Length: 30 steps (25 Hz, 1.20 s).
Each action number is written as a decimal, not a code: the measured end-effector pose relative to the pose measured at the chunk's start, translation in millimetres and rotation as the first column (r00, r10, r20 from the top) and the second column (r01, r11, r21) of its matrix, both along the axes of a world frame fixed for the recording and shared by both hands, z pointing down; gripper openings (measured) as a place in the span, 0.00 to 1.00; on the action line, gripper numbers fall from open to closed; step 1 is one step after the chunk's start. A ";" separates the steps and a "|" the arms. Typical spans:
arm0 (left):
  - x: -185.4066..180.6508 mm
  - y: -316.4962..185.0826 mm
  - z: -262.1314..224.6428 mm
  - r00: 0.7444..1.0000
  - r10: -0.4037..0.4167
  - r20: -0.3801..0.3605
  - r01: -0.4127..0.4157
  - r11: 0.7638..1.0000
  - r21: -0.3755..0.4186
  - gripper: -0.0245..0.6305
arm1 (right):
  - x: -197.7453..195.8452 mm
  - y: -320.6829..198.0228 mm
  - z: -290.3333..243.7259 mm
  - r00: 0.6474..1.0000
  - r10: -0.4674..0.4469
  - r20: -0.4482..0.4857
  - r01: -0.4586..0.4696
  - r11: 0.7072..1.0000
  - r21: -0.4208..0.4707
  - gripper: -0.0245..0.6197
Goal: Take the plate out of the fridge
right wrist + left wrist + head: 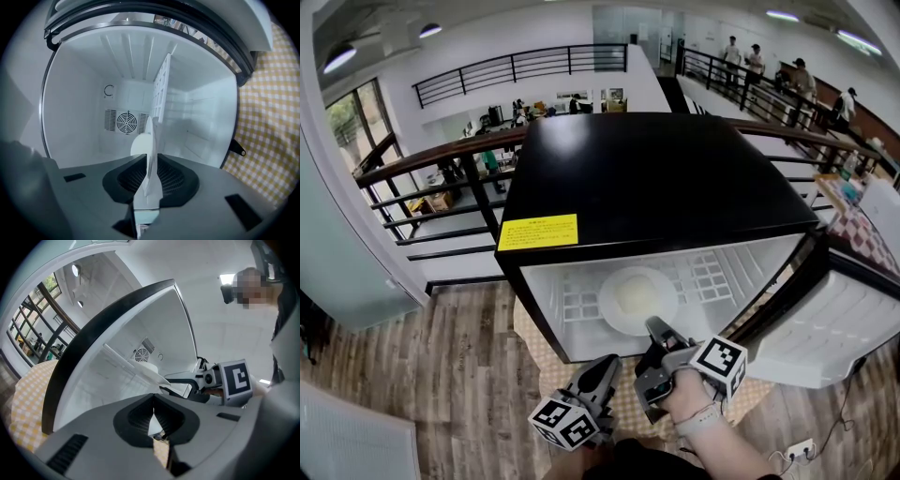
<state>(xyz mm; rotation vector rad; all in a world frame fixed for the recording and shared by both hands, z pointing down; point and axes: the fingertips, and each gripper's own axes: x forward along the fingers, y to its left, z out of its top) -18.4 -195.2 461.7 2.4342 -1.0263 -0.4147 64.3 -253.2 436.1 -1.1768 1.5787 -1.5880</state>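
plate: I see it on the shelf inside the fridge.
door: open, at the fridge's right.

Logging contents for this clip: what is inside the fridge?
A white plate lies on the wire shelf, its rim pinched by the right claw. What is under the plate is hidden.

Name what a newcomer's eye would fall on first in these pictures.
A black-topped fridge fills the centre, its door swung open to the right. Inside, on the wire shelf, lies a white plate, its near rim pinched by the right hand-held gripper.
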 end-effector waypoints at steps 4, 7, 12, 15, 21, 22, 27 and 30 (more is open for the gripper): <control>-0.4 2.4 -0.4 1.000 0.001 0.000 -0.001 1.000 -0.001 0.05 | -1.1 -7.1 2.5 1.000 -0.007 -0.020 0.007 1.000 0.007 0.12; -1.7 2.6 -1.0 1.000 0.000 0.002 0.000 1.000 -0.001 0.05 | -1.2 -4.2 1.8 1.000 0.010 0.009 -0.010 1.000 0.000 0.11; -2.6 2.7 -1.3 1.000 0.000 0.002 0.000 1.000 -0.006 0.05 | -3.0 7.7 1.5 1.000 0.011 0.018 -0.011 1.000 0.017 0.12; -2.9 3.0 -0.6 1.000 0.002 -0.001 -0.002 1.000 -0.009 0.05 | -4.0 7.2 -1.9 1.000 -0.003 -0.023 0.005 0.998 0.059 0.12; -1.4 3.1 0.2 1.000 0.007 -0.004 -0.007 1.000 -0.003 0.05 | -9.0 -0.5 -1.7 0.998 -0.022 -0.066 0.027 0.996 0.086 0.12; -1.2 3.2 0.4 1.000 0.008 -0.003 -0.008 1.000 -0.002 0.05 | -9.7 -2.0 -0.9 0.998 -0.022 -0.059 0.027 0.996 0.085 0.12; -2.8 3.5 3.5 1.000 0.003 -0.002 -0.003 1.000 -0.010 0.05 | -13.4 -6.6 1.2 1.000 -0.020 -0.011 0.021 0.997 0.080 0.12; -2.2 3.1 4.3 1.000 0.001 -0.001 -0.001 1.000 -0.011 0.05 | -11.5 -8.7 3.6 1.000 -0.010 0.008 0.010 0.997 0.079 0.12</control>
